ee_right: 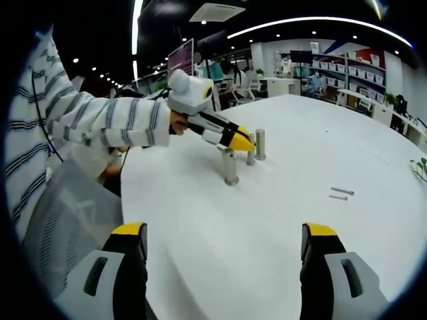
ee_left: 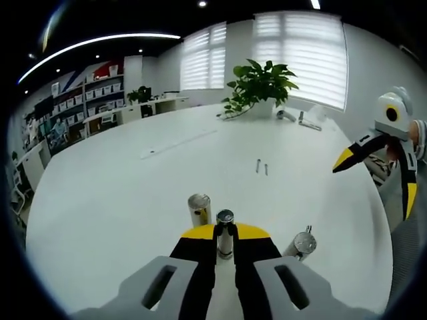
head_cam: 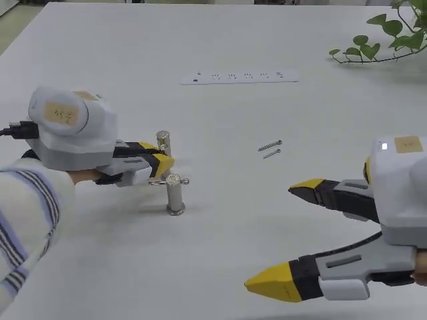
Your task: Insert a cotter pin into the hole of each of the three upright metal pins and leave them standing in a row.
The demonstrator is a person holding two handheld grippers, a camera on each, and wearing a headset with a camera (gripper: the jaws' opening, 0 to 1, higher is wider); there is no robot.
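The left gripper [ee_left: 225, 232] rises from the bottom centre of its own view. Its yellow-tipped jaws are drawn narrow around an upright gripped pin [ee_left: 225, 217], which stands between the tips. Whether this pin carries anything through its hole cannot be told.

A second pin [ee_left: 199, 210] stands just up and left of it in that frame, clear of the jaws. A third pin [ee_left: 303, 243] stands to the lower right, also outside them. In the head view the third pin is left of centre, just below the left gripper's tips. An inserted cotter pin [head_cam: 170, 181] crosses it near the top and sticks out on both sides. All three pins stand close together on the white table [head_cam: 220, 253].

Two loose cotter pins [head_cam: 271, 149] lie side by side on the table right of centre in the head view. They are well apart from the pins and from both tools.

The right gripper [head_cam: 268, 237] is in the lower right of the head view. Its jaws are spread wide and hold nothing, and it points toward the middle of the table. In its own view the two jaws rise at the bottom left and bottom right, with bare table between them.

A striped sleeve [head_cam: 27, 213] shows at the lower left edge. A white power strip [head_cam: 240, 77] lies near the top centre, and a leafy plant [head_cam: 393, 33] is in the upper right corner.
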